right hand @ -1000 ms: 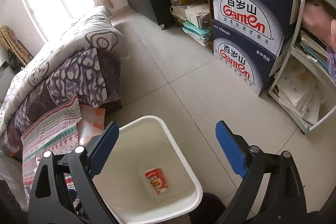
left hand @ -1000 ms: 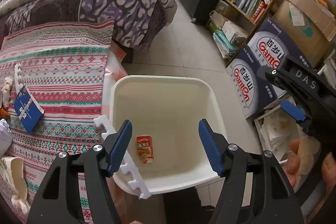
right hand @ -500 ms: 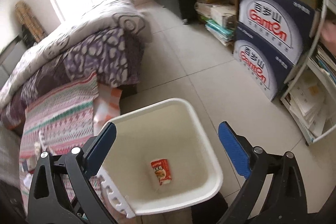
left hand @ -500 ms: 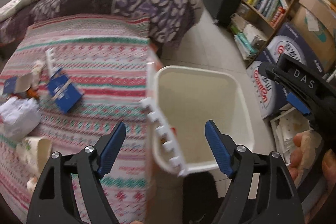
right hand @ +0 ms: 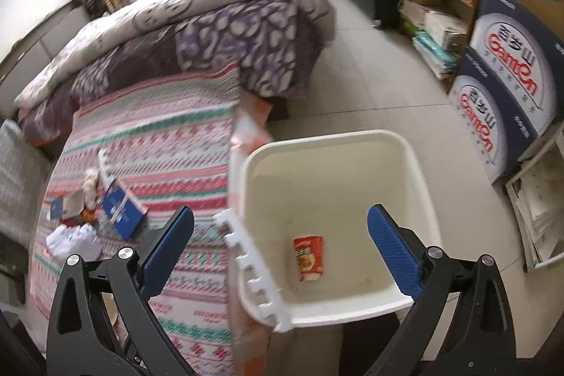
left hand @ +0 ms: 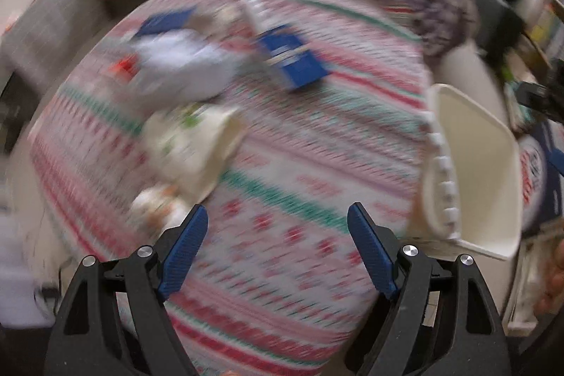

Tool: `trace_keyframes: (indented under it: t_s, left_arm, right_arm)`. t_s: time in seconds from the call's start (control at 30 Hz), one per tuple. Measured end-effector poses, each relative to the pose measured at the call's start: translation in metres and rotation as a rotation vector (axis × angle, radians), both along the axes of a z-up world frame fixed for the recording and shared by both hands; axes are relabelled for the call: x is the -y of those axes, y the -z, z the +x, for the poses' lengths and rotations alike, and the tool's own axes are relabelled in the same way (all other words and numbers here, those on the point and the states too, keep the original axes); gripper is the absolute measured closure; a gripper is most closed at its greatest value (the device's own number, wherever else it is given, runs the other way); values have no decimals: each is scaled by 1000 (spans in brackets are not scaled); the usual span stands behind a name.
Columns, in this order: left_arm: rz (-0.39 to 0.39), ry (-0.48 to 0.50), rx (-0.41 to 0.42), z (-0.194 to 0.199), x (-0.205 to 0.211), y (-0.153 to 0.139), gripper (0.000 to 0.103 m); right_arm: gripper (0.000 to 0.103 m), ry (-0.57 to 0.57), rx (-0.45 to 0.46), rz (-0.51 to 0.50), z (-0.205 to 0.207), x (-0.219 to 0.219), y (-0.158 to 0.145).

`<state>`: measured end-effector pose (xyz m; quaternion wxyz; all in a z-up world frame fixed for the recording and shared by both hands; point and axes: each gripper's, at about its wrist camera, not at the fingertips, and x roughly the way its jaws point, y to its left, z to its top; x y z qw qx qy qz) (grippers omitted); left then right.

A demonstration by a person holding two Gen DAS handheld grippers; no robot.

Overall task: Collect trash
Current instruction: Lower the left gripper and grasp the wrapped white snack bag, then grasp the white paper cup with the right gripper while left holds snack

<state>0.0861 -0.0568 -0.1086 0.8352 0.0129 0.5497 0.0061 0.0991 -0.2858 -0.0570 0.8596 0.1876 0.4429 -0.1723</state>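
Your left gripper (left hand: 276, 245) is hanging with its jaws spread wide and nothing between them, pointing down over the striped bedspread (left hand: 299, 164); that view is heavily smeared. You are keeping your right gripper (right hand: 280, 252) released too, empty above the one cream bin (right hand: 419, 171) standing against the bed's edge. One red snack wrapper (right hand: 308, 257) is lying on the bin's floor. On the bedspread the trash is sitting in one cluster: two blue booklets (right hand: 121, 208) (right hand: 56, 208), one crumpled white tissue (right hand: 72, 236), one white toothed plastic strip (right hand: 103, 161). A second such strip (right hand: 252, 270) is resting along the bin's near rim.
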Motion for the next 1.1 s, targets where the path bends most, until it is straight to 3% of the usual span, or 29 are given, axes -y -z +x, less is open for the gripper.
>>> trace_keyframes:
  t_s: [0.17, 0.4, 0.47, 0.57, 0.63, 0.7, 0.93, 1.1]
  left_arm:
    - [-97, -156, -106, 2, -49, 17, 24]
    - [-193, -214, -174, 13, -83, 30, 24]
    - [-190, -221, -185, 14, -91, 34, 27]
    - [-227, -237, -209, 12, -102, 39, 42]
    - [-250, -228, -196, 9, -109, 35, 62]
    - [-283, -219, -201, 7, -118, 35, 69]
    - [-310, -231, -164, -7, -159, 21, 72]
    - [-305, -259, -120, -7, -185, 6, 72]
  right_arm:
    - [8, -61, -13, -10, 8, -29, 3]
    - [8, -136, -38, -58, 20, -62, 11]
    - [8, -149, -45, -62, 22, -69, 14]
    - [8, -172, -55, -57, 27, -79, 17]
    - [8, -188, -59, -59, 29, -86, 18]
    - [8, -207, -60, -60, 32, -95, 19]
    - [8, -311, -69, -55, 44, -130, 26]
    - [7, -465, -44, -100, 50, -168, 28]
